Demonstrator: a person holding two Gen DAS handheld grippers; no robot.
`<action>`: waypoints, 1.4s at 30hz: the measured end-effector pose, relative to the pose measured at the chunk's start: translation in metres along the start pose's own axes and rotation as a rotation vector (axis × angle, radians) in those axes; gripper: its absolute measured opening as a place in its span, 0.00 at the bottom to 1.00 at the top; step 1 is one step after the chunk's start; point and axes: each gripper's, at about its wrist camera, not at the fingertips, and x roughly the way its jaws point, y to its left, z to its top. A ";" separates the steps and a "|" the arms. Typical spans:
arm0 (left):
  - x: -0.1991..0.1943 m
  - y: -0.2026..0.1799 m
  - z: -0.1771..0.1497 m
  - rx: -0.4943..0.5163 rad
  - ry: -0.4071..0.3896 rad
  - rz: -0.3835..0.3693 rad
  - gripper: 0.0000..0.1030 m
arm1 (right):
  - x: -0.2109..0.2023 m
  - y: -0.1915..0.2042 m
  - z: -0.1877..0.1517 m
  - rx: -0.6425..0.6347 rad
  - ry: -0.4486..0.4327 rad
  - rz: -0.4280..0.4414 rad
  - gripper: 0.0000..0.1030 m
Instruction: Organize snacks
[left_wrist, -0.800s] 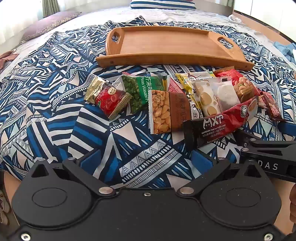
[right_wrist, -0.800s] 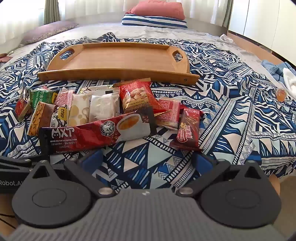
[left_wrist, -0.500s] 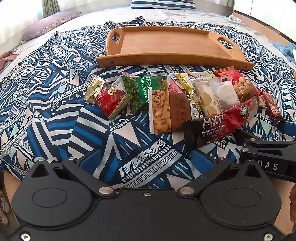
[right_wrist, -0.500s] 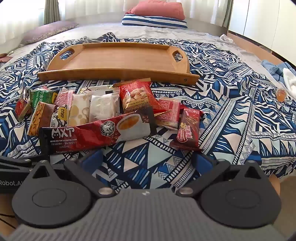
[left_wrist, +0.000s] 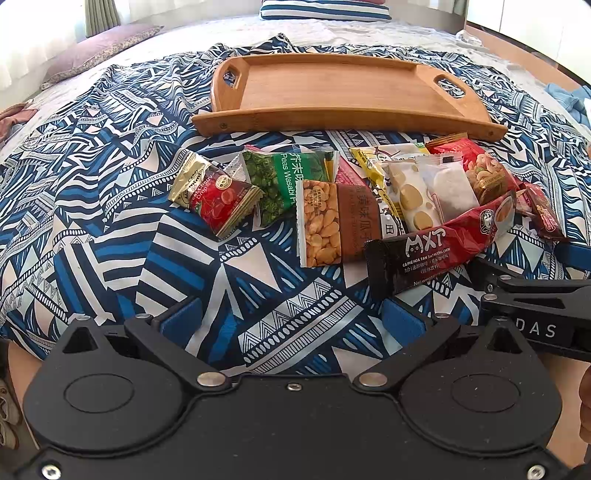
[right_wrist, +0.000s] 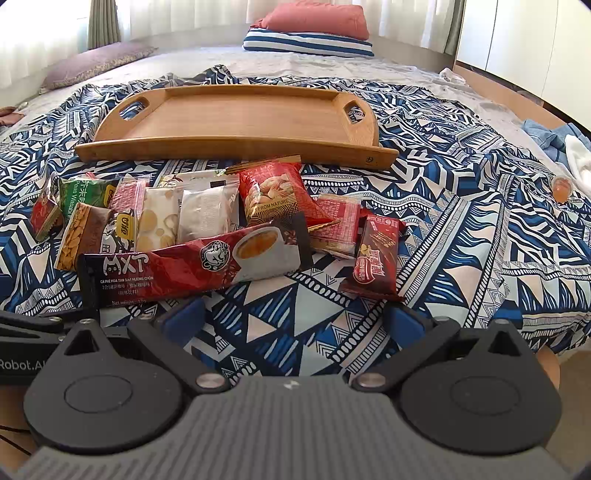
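Note:
Several snack packets lie in a row on the patterned bedspread in front of an empty wooden tray (left_wrist: 332, 88) (right_wrist: 236, 114). Among them are a long red MXT coffee sachet (left_wrist: 439, 247) (right_wrist: 195, 266), a peanut packet (left_wrist: 332, 225), a green wasabi peas packet (left_wrist: 291, 177), a red cherry candy packet (left_wrist: 218, 195) and a dark red chocolate packet (right_wrist: 376, 258). My left gripper (left_wrist: 291, 321) is open and empty, low at the bed's near edge. My right gripper (right_wrist: 293, 321) is open and empty beside it, just short of the sachet.
The blue and white bedspread (left_wrist: 110, 221) covers the bed. Pillows (right_wrist: 310, 33) lie at the head. A small orange jelly cup (right_wrist: 561, 186) sits at the right. Blue and white cloth (right_wrist: 557, 140) lies at the far right edge.

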 end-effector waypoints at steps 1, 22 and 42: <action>-0.001 0.000 0.000 0.000 0.000 0.000 1.00 | 0.000 0.000 0.000 0.000 0.000 0.000 1.00; -0.009 0.002 -0.006 -0.004 -0.100 -0.012 1.00 | -0.003 -0.008 -0.005 0.012 -0.049 0.037 1.00; -0.046 -0.026 0.004 0.107 -0.242 -0.187 0.50 | -0.019 -0.059 0.003 0.123 -0.177 -0.011 0.67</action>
